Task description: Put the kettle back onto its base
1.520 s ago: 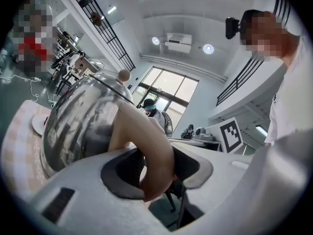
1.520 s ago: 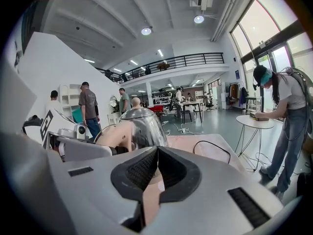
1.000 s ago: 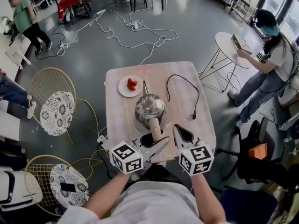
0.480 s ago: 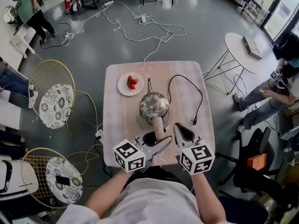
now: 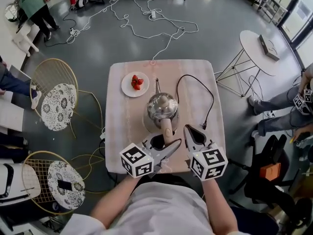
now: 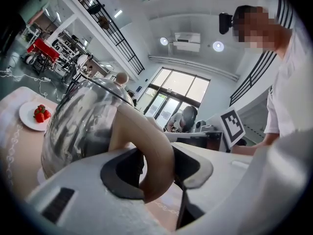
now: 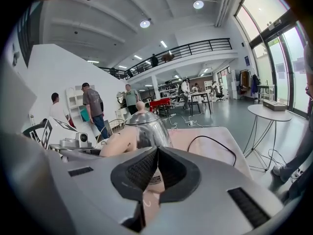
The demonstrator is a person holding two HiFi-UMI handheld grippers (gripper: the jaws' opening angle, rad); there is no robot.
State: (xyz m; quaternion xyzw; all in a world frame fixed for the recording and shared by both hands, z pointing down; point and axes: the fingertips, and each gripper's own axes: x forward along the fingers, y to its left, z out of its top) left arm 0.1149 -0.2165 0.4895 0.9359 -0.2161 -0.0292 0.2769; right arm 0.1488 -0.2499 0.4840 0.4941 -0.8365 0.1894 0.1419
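The kettle [image 5: 162,106] is shiny silver, its handle [image 5: 167,129] beige. The table [image 5: 122,131] is pale pink with a faint pattern. The plate [image 5: 126,86] is white, the strawberries [image 5: 137,83] red, the cord [image 5: 205,125] black. My left gripper [image 6: 156,168] and right gripper [image 7: 155,170] are light grey, with black pads [image 7: 139,173] — the cubes [image 5: 136,161] white with black squares. The chair [image 5: 57,106] is yellow wire — its cushion white with dark flowers.

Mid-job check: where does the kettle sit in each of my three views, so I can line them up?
Head view: kettle at the middle of the table.
Left gripper view: kettle fills left of centre, with its handle between the jaws of the left gripper.
Right gripper view: kettle at centre, just above the right gripper.
Shared landmark: the pinkish tabletop under it shows in all three.
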